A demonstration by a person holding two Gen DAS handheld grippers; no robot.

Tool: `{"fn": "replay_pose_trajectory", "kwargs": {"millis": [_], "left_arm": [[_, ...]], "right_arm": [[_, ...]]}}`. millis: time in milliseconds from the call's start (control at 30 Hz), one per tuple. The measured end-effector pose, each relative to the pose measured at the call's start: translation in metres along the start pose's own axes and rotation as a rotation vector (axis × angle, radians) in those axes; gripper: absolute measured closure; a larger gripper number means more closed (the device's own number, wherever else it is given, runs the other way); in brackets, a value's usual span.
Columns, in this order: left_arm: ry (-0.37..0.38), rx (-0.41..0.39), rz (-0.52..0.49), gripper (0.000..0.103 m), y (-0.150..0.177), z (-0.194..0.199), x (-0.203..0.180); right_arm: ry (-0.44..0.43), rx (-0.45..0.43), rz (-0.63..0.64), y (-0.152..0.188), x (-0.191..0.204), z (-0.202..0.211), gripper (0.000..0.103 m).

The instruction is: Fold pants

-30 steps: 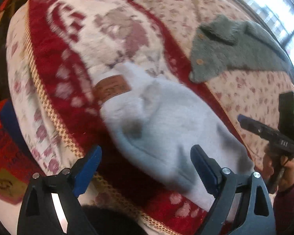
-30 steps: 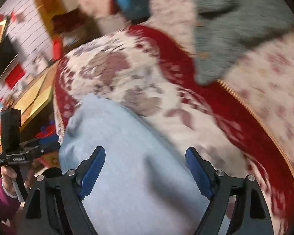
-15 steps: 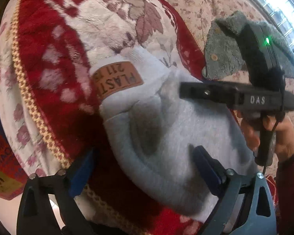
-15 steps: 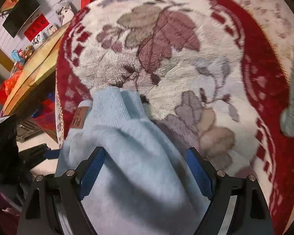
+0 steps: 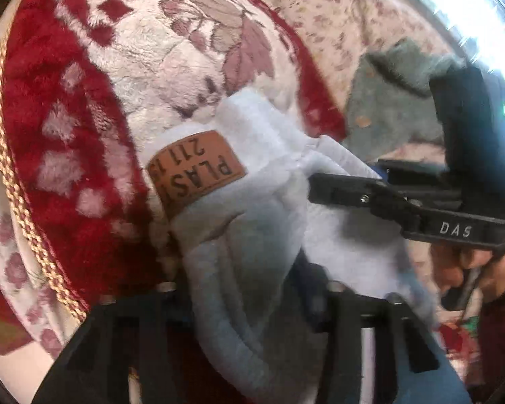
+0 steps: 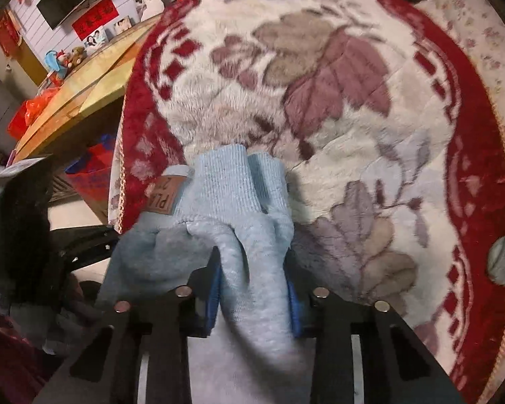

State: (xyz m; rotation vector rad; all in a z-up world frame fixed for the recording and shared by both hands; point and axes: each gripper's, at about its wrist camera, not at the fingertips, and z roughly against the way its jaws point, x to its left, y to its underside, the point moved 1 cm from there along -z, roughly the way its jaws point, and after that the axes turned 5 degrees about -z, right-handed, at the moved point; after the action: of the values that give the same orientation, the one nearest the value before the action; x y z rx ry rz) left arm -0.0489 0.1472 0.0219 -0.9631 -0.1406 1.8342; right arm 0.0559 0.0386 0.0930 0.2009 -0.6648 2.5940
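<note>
Floral blanket (image 6: 320, 107); bunched pants (image 6: 249, 269) hide both tongs' (image 6: 252, 296) tips.

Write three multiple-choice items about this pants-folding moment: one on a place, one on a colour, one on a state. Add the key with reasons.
1. Where do the pants lie?
A. on a red and cream flowered blanket
B. on a bare wooden floor
C. in a basket

2. What colour is the patch at the waistband?
A. green
B. brown
C. yellow

3. How does the right gripper stand?
A. open, clear of the cloth
B. shut on nothing
C. shut on a bunch of the pants

Key: 1 A, the blanket's leaf pattern shows all around the cloth. 2 B, the lettered patch is tan brown. 3 C, blue jaws press a ridge of fabric from both sides; the left gripper also pinches the pants.
</note>
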Motion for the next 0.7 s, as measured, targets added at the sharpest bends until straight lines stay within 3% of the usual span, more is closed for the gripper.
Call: {"fn": "replay_pose_trajectory", "kwargs": {"millis": [67,200,400,533,700], "left_arm": [[0.024,-0.046,-0.036,0.068,-0.002,0.019,-0.01],[0.002,-0.14,-0.154,0.069,-0.003,0.054,-0.051],[0.022,-0.244,-0.348,0.069,0.016,0.098,-0.13],[0.062,-0.266,-0.488,0.069,0.046,0.107,-0.188],[0.135,-0.211,-0.595,0.069,0.087,0.09,-0.245]], "right_arm": [[-0.006,-0.03,0.012,0.003,0.004,0.016,0.07],[-0.001,-0.107,0.06,0.006,0.015,0.058,0.07],[0.081,-0.179,0.139,0.035,0.028,0.136,0.069],[0.137,-0.207,0.116,0.083,0.025,0.188,0.069],[0.186,-0.241,0.007,0.158,0.01,0.221,0.069]]}}
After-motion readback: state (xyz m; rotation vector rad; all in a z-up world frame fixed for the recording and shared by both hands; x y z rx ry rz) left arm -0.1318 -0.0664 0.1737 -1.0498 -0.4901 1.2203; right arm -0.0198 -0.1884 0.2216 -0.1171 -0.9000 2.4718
